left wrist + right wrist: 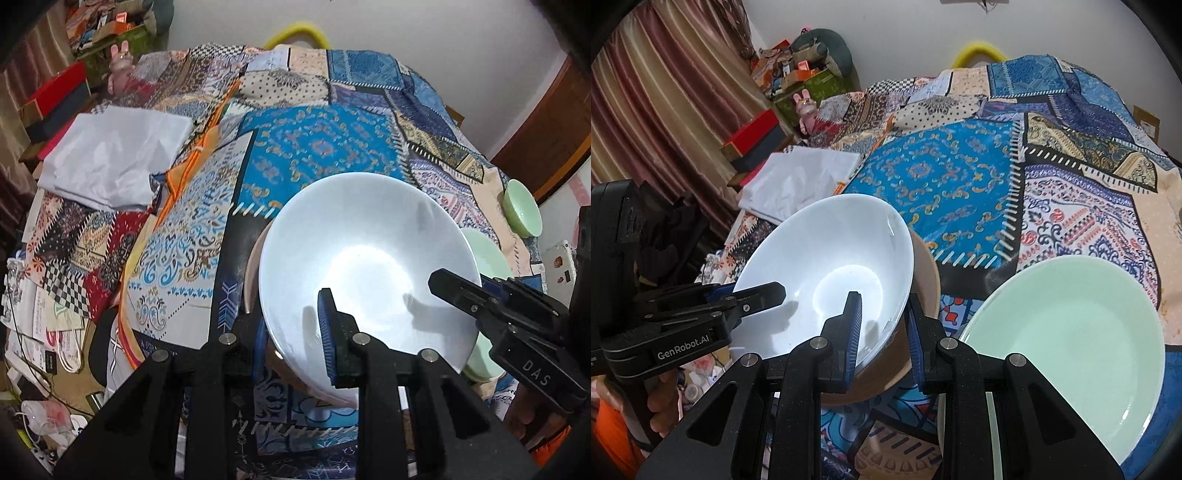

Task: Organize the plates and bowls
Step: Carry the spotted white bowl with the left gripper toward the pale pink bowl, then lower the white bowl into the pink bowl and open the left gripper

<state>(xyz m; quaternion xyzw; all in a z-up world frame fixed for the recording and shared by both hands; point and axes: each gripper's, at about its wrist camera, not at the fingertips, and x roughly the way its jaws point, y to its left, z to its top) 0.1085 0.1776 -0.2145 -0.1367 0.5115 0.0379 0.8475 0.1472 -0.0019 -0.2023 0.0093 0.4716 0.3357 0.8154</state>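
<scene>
Both claws grip the white bowl (827, 273) by its rim: left claw (295, 328) clenched at the bowl's 6 o'clock edge in its own view, right claw (882, 332) clenched on the near-right rim. The bowl sits tilted in a tan bowl (923, 295) on the patchwork-covered bench (942, 177), with a green plate (1071, 343) at 4 o'clock. Risk: uneven pull between the claws could slip the glossy rim or knock it against the tan bowl.
</scene>
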